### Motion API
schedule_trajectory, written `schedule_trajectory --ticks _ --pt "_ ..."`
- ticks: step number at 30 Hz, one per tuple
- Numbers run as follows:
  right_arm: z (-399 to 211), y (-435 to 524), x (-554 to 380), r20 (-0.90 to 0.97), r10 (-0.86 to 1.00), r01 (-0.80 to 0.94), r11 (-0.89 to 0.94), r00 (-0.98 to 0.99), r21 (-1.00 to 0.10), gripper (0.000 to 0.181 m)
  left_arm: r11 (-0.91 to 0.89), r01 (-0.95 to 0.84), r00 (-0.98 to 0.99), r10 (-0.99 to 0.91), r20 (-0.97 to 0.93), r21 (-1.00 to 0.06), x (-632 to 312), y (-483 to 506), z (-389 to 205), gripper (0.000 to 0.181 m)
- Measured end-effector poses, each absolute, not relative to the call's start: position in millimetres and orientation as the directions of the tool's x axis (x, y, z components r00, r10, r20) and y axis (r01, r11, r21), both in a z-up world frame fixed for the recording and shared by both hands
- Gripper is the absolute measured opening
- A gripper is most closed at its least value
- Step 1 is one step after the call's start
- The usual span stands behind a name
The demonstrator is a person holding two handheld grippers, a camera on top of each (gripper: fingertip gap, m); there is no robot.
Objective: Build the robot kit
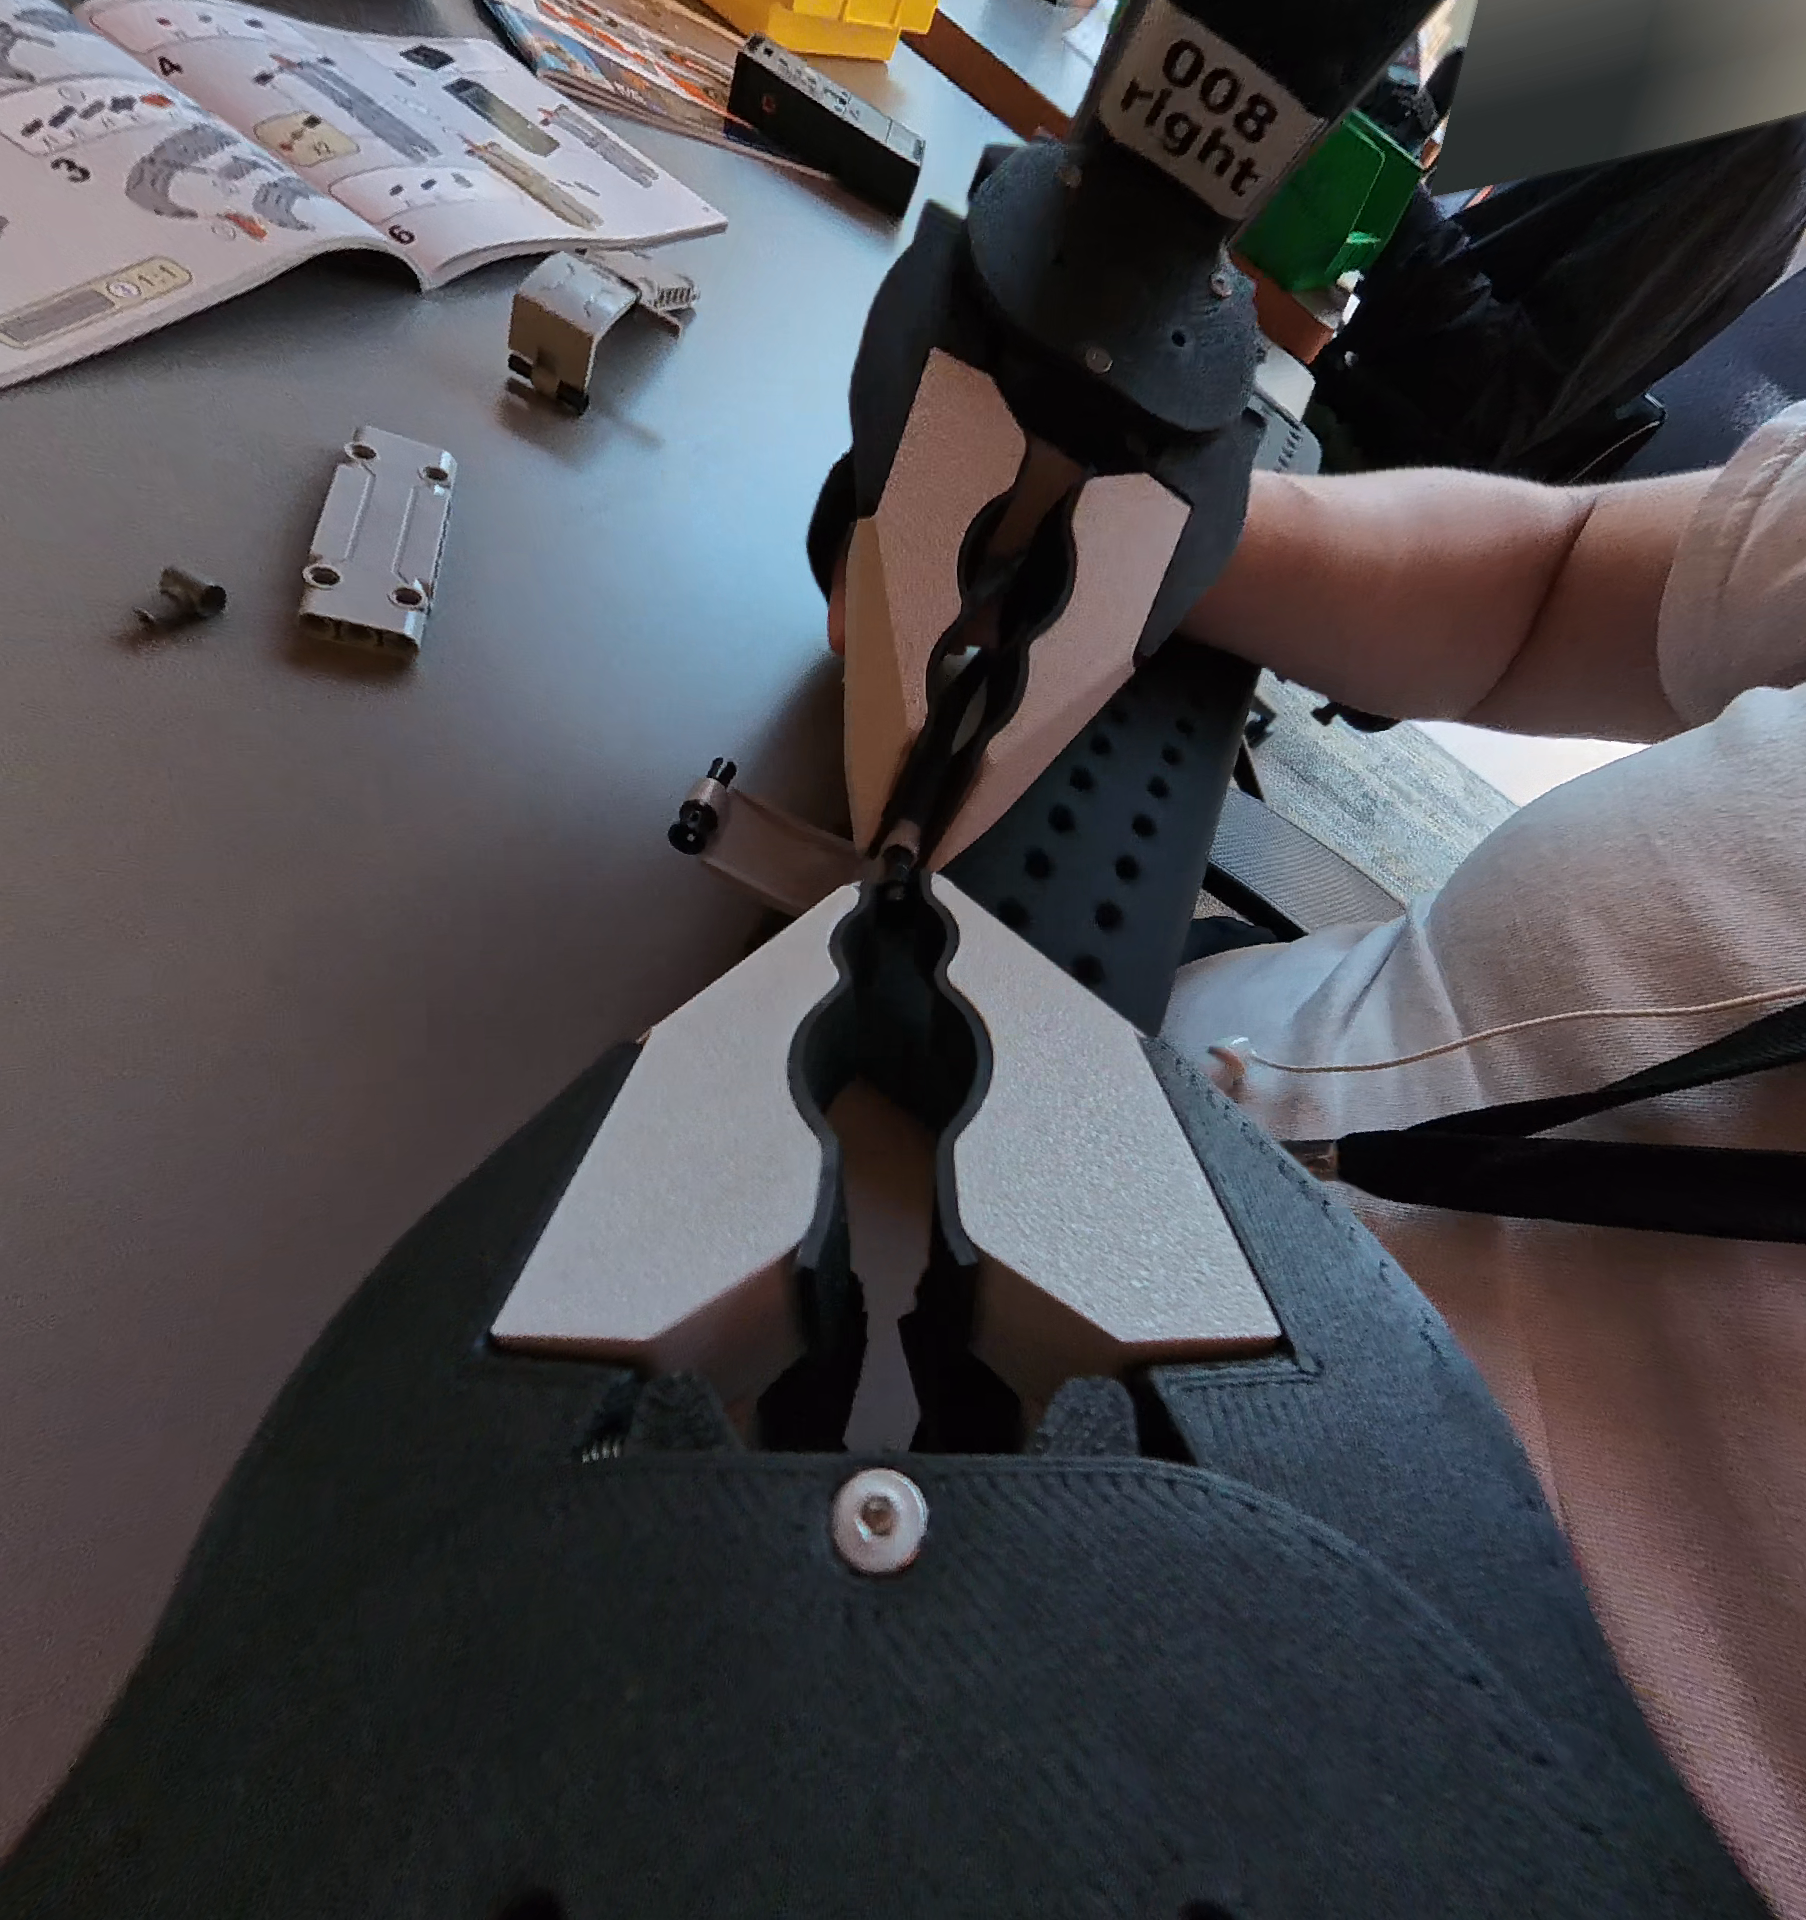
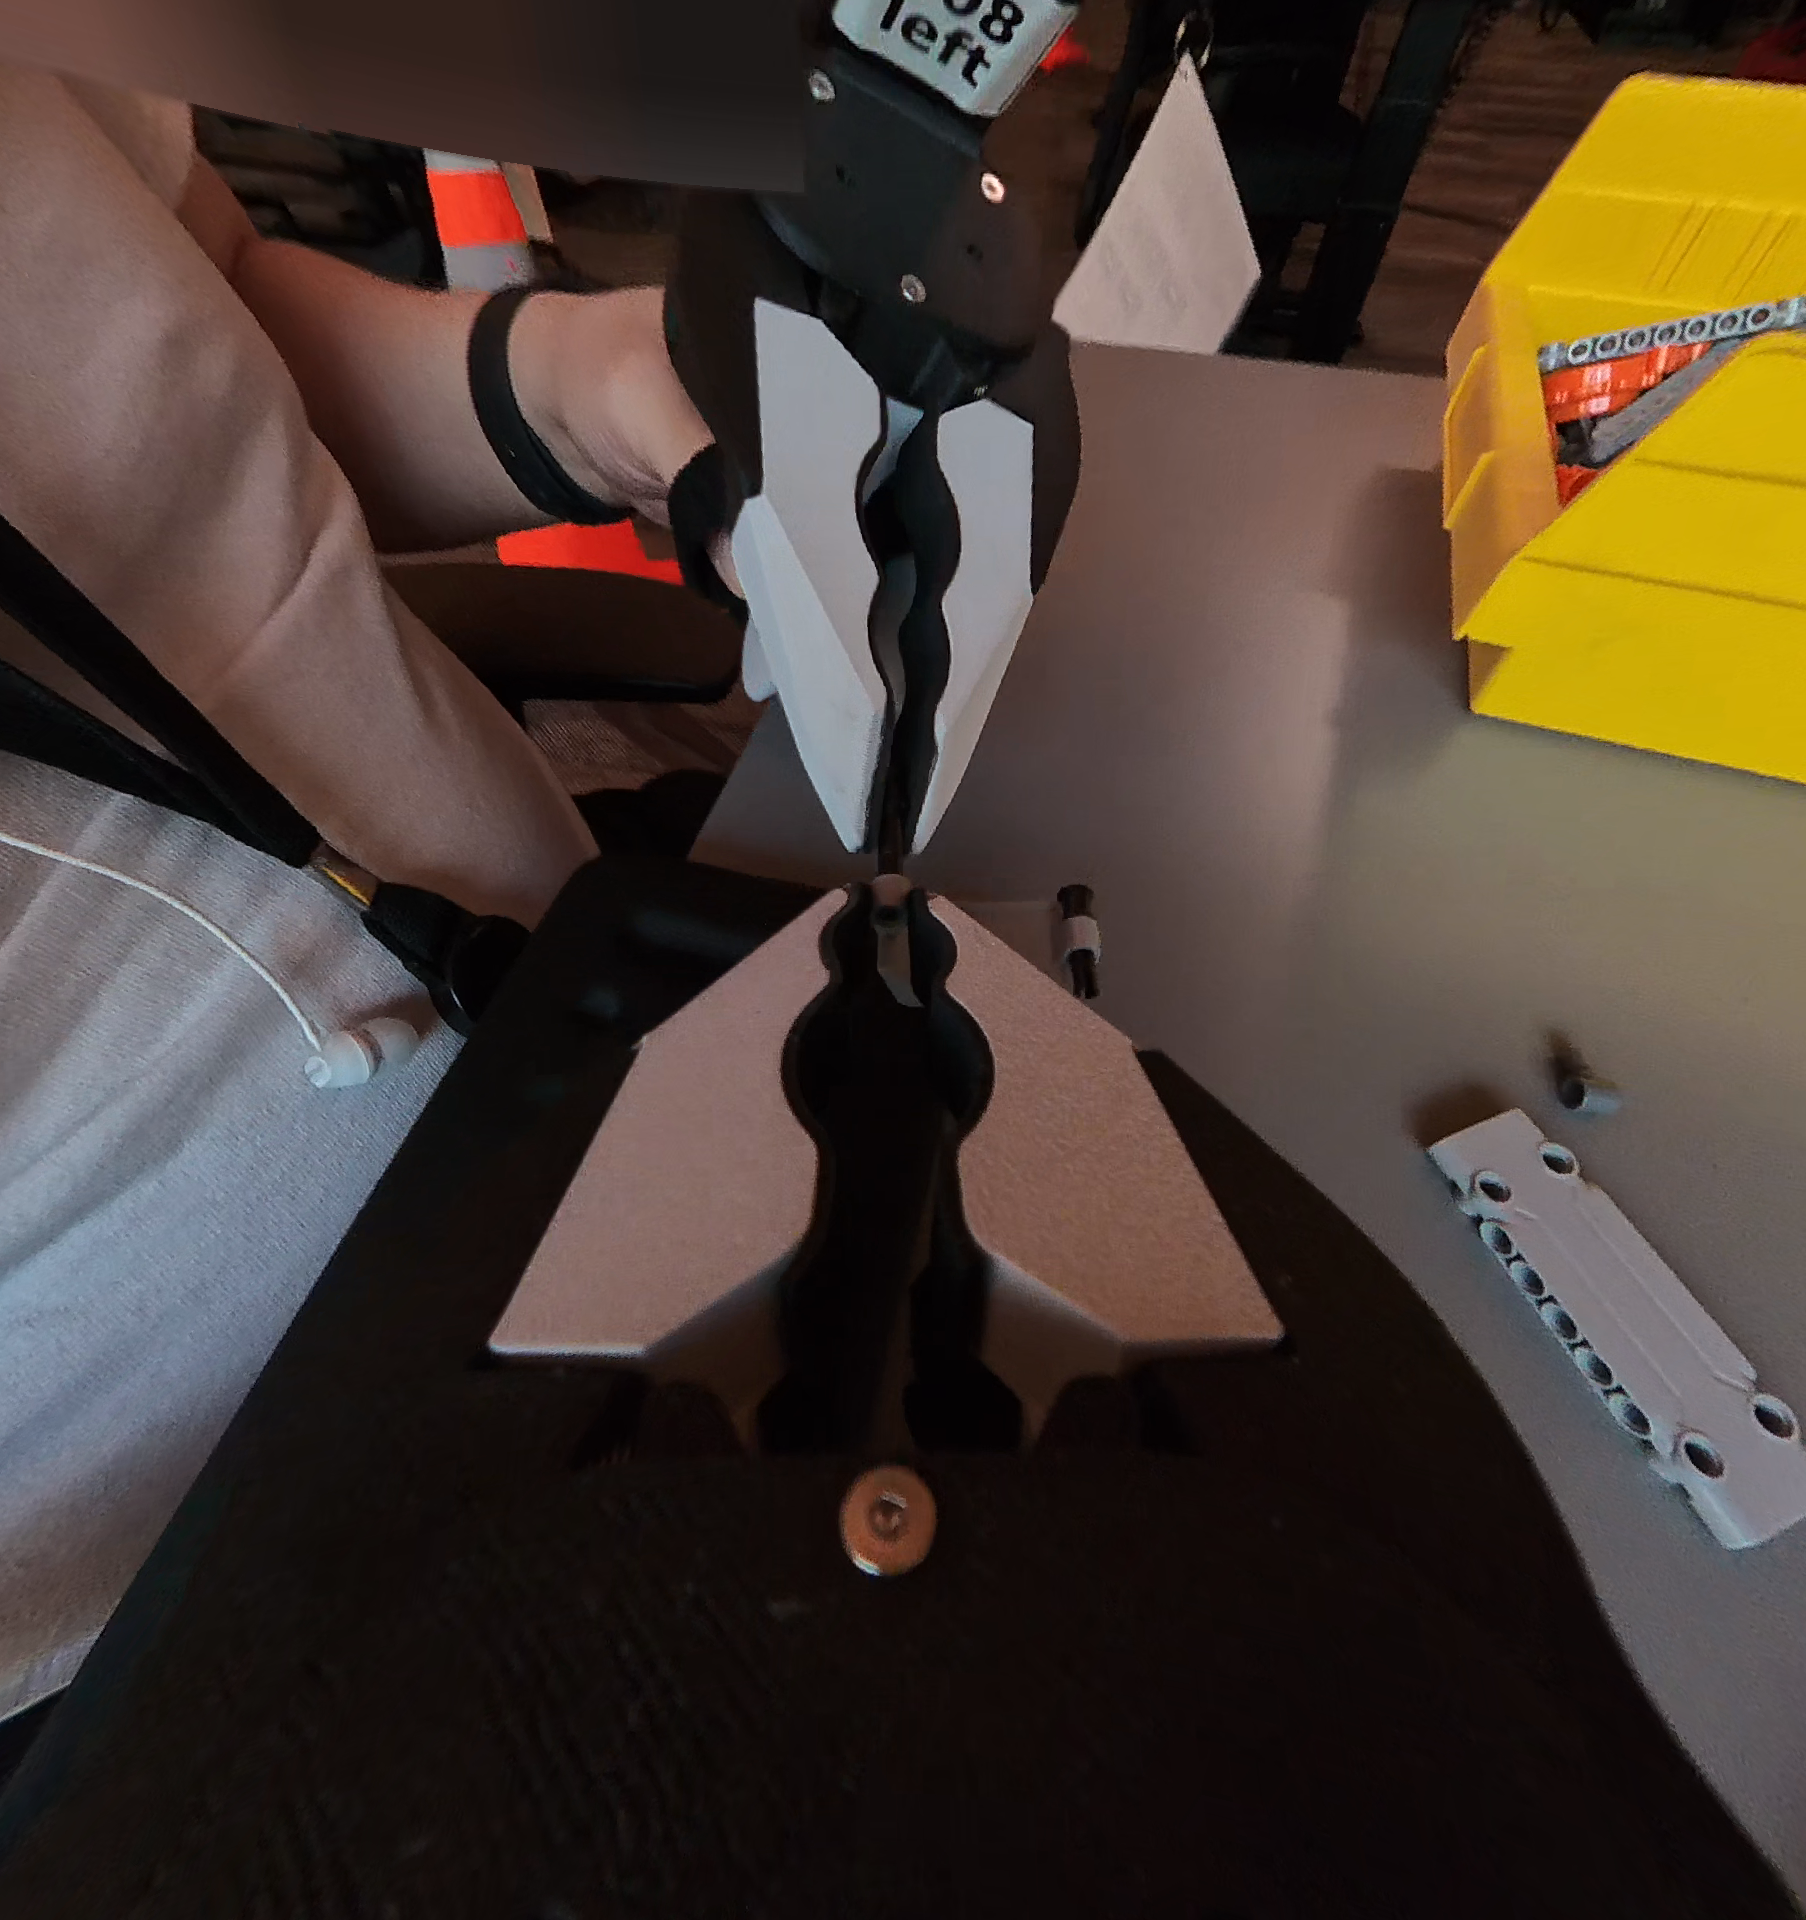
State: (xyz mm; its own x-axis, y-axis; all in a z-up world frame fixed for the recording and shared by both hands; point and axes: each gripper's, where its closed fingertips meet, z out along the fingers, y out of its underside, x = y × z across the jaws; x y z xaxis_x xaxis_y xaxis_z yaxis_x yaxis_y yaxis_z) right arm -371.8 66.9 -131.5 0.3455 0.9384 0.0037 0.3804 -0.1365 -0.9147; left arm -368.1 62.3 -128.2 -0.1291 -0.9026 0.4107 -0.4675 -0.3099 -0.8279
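Note:
My left gripper (image 1: 894, 896) and my right gripper (image 1: 904, 844) meet tip to tip above the near edge of a grey table (image 1: 359, 935). The right gripper (image 2: 883, 896) is shut on a light grey curved building-toy part (image 1: 774, 842). That part sticks out sideways and ends in a black pin (image 1: 704, 805), which also shows in the right wrist view (image 2: 1075, 930). The left gripper (image 2: 888, 847) is shut on a small black pin (image 1: 896, 883), whose end touches the grey part between the right gripper's tips.
On the table lie a flat grey panel with holes (image 1: 377, 548) (image 2: 1626, 1340), a small dark connector (image 1: 182, 603), a grey curved assembly (image 1: 577, 322) and an open instruction booklet (image 1: 255, 156). A yellow parts bin (image 2: 1657, 540) stands at the right. The person's arms flank both grippers. The grippers are tip to tip, or close to it.

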Motion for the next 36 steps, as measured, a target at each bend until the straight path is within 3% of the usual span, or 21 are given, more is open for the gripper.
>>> schedule_trajectory --ticks 26,36 --pt "-133 75 -374 0.103 0.898 0.437 -0.105 0.428 -0.893 0.004 -0.502 -0.436 -0.156 -0.776 0.612 -0.747 -368 70 -135 0.004" --pt "-92 69 -376 0.168 0.887 0.283 0.043 0.431 -0.958 0.005 -0.671 -0.286 -0.313 -0.609 0.729 -0.684 -371 65 -97 0.004"
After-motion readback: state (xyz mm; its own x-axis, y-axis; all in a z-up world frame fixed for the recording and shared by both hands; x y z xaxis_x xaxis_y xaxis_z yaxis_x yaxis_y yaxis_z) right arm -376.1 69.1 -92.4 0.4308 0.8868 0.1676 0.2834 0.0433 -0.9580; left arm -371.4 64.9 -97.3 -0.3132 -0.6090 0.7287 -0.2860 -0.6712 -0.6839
